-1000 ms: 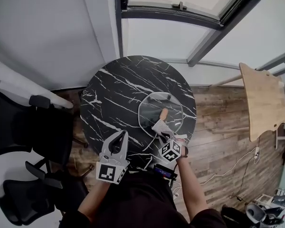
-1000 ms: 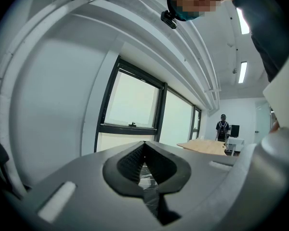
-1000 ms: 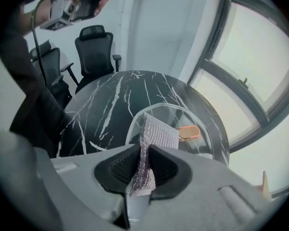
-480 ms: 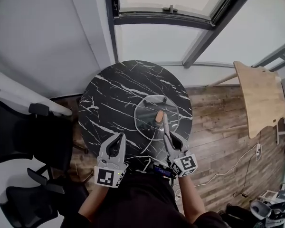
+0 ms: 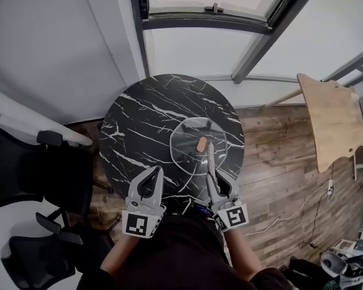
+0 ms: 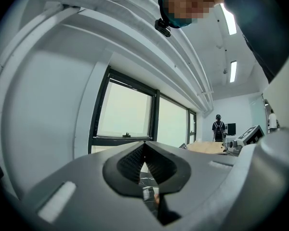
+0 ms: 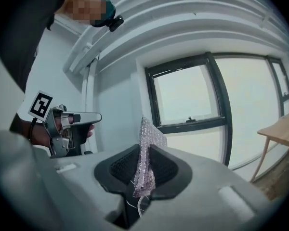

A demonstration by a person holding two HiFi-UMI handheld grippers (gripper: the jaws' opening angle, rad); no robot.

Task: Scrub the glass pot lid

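The round glass pot lid (image 5: pixel 187 139) lies flat on the right half of the black marble table (image 5: pixel 139 125), its tan knob (image 5: pixel 201 144) pointing up. My right gripper (image 5: pixel 212 169) hangs over the lid's near rim, shut on a silvery scrub cloth (image 5: pixel 209 154) that reaches towards the knob. In the right gripper view the cloth (image 7: pixel 147 159) stands upright between the pads. My left gripper (image 5: pixel 158 170) hovers over the table's near edge, left of the lid, shut and empty. In the left gripper view its jaws (image 6: pixel 145 145) meet with nothing between them.
Black office chairs (image 5: pixel 24 168) stand left of the table. A pale wooden tabletop (image 5: pixel 330 116) sits to the right over plank flooring with a cable (image 5: pixel 302 207). A window frame (image 5: pixel 212 17) and white wall lie beyond the table.
My right gripper has swung round and drawn back to the lid's near rim. The cloth, earlier lying by the knob, now stands edge-on. The left gripper has barely moved.
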